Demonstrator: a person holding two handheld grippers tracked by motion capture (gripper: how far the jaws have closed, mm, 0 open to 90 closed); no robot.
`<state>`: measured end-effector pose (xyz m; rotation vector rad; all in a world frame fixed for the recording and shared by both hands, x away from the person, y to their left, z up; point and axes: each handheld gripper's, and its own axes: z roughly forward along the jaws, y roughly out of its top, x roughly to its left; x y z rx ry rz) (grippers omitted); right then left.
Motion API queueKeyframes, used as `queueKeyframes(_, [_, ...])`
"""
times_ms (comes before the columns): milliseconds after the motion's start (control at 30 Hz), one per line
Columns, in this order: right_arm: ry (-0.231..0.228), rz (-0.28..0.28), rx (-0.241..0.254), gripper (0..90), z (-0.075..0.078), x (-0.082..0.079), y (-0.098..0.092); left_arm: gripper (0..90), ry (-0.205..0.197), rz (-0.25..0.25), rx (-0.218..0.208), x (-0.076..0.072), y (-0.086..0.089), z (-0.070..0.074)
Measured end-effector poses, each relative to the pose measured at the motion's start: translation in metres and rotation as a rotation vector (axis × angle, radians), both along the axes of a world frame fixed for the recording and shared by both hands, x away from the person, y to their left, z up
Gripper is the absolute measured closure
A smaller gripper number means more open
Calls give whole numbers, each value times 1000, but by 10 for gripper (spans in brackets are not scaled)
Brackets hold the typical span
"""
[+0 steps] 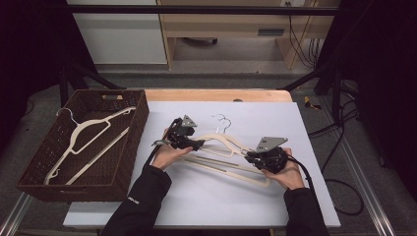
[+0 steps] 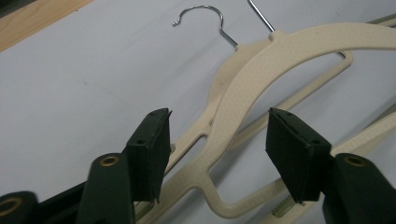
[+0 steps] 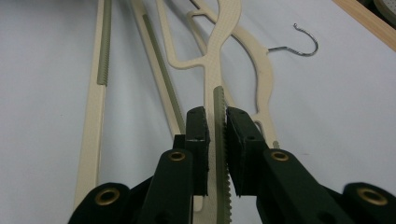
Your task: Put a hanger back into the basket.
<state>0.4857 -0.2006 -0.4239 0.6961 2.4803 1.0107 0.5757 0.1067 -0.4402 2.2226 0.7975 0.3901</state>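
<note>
Cream plastic coat hangers with metal hooks [image 1: 223, 147] are lying in an overlapping stack near the middle of the white sheet [image 1: 305, 196] that is covering the wooden tabletop [image 1: 216, 95], their hooks pointing toward the far edge.

Left gripper [image 1: 200, 144]: black, two-jawed, hand-held, sitting at the left end of the stack. In the left gripper view its jaws are standing partly open on either side of the top cream hanger [image 2: 261, 79], with the curved shoulder passing between them; neither pad [image 2: 150, 149] is pressing on the plastic.

Right gripper [image 1: 248, 156]: same type, sitting at the right end of the stack. In the right gripper view its jaws are clamping the ridged grey-green strip on that hanger's arm [image 3: 219, 140], with both pads bearing on it.

Dark brown woven basket [image 1: 133, 142]: standing off the sheet's left edge, holding two more cream hangers [image 1: 83, 137] laid diagonally, with one wire hook resting at the far left rim.

Open room: bare white sheet is running along the far edge beyond the hooks, toward the right edge past the right gripper, and along the near edge between the person's black sleeves [image 1: 140, 206]. A strip of bare wood is showing at the far edge.
</note>
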Motion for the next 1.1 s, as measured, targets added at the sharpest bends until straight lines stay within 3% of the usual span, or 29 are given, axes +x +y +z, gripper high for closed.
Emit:
queueKeyframes(167, [-8, 17, -5, 798, 1, 0, 2, 491, 5, -29, 33, 2, -7, -9])
queueKeyframes(300, [-8, 27, -7, 797, 2, -2, 3, 591, 2, -35, 34, 3, -8, -12])
queueKeyframes(400, [-6, 28, -4, 797, 2, -1, 2, 656, -19, -43, 43, 2, -9, -11])
queueKeyframes(533, [-2, 32, -2, 797, 1, -1, 2, 682, -44, -72, 93, -3, -9, -7])
queueKeyframes(600, [4, 32, -1, 796, 1, -1, 1, 697, -67, -92, 130, -6, -8, -3])
queueKeyframes(833, [77, -2, 24, 797, -5, 4, -2, 724, -139, -146, 172, -29, -5, 17])
queueKeyframes(1100, [105, -20, 93, 778, -4, 6, -8, 759, -170, -172, 173, -49, 1, 21])
